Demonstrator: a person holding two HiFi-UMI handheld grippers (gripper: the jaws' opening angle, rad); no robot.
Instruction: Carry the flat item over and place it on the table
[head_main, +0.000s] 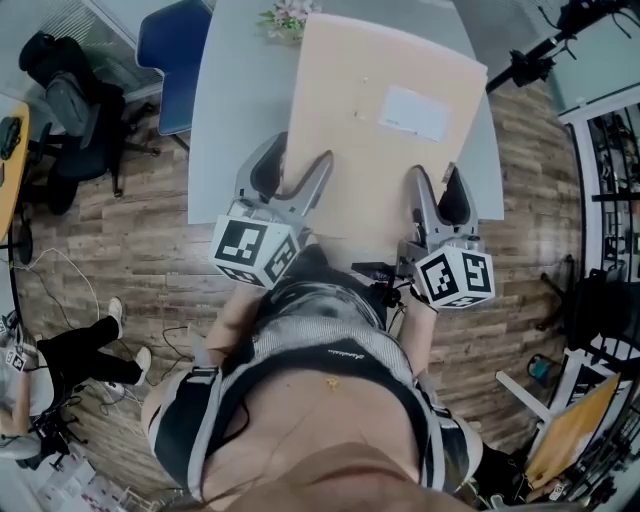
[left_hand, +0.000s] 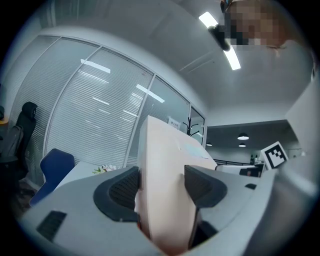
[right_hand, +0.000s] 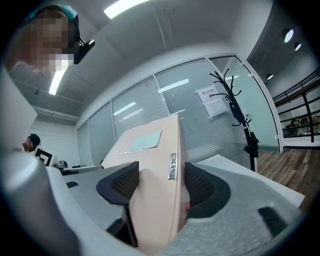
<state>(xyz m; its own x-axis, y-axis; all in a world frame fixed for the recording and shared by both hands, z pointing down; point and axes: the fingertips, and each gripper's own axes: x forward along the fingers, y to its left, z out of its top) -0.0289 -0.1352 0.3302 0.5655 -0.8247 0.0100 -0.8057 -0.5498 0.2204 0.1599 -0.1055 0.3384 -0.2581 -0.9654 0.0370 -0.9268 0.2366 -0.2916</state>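
Right gripper (right_hand: 161, 176), fingers (right_hand: 118, 188) tight on the near edge of the beige flat board (right_hand: 151, 156), coat stand (right_hand: 236, 111) beyond.

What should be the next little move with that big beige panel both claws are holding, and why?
Probably lower it gently until it lies flat on the grey table. The left claw and right claw are both shut on the near edge of the beige panel, which hangs over the tabletop, apparently tilted upward.

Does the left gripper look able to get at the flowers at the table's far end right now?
Probably not. The left gripper is shut on the flat board, shared with the right gripper, and the board stretches over the table between it and the flowers at the far edge.
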